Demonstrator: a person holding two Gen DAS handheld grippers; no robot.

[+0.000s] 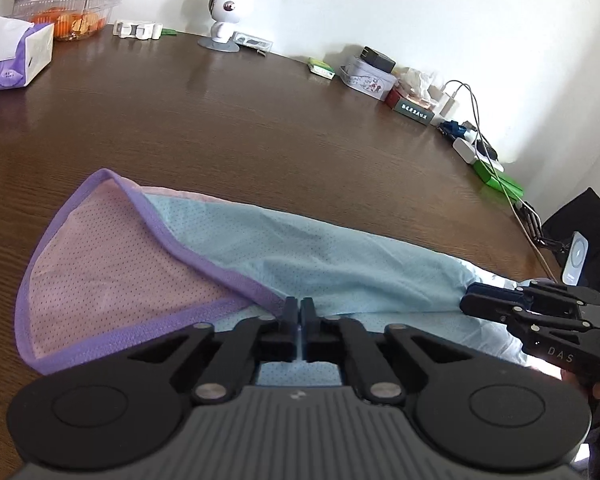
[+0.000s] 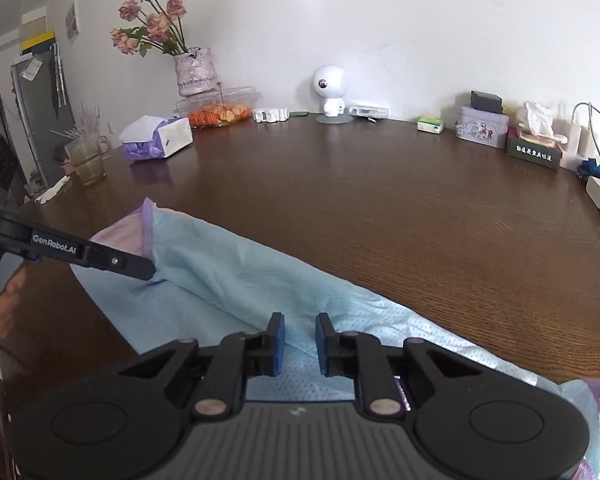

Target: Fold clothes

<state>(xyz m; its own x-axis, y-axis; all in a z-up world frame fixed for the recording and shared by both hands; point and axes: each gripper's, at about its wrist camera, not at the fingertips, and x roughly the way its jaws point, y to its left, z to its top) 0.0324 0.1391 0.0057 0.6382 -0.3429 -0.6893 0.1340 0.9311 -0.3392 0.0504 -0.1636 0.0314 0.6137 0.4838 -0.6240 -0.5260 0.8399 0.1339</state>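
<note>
A light blue mesh garment [image 1: 324, 264] with a pink panel [image 1: 112, 280] and purple trim lies on the dark wooden table [image 1: 236, 120]. My left gripper [image 1: 300, 312] is shut on the garment's near edge beside the purple trim. In the right wrist view the same garment [image 2: 236, 276] stretches from left to lower right. My right gripper [image 2: 299, 334] is open, its jaws parted just above the blue fabric. The left gripper [image 2: 150, 270] shows at the left there, pinching the cloth. The right gripper [image 1: 466, 300] shows at the right in the left wrist view.
Along the table's far edge stand a tissue pack [image 2: 156, 142], a plastic food box [image 2: 220, 108], a white toy robot [image 2: 329, 94], a tin [image 2: 482, 126], a tissue box [image 2: 534, 150] and chargers with cables [image 1: 476, 140]. A glass [image 2: 86, 160] stands at the left edge.
</note>
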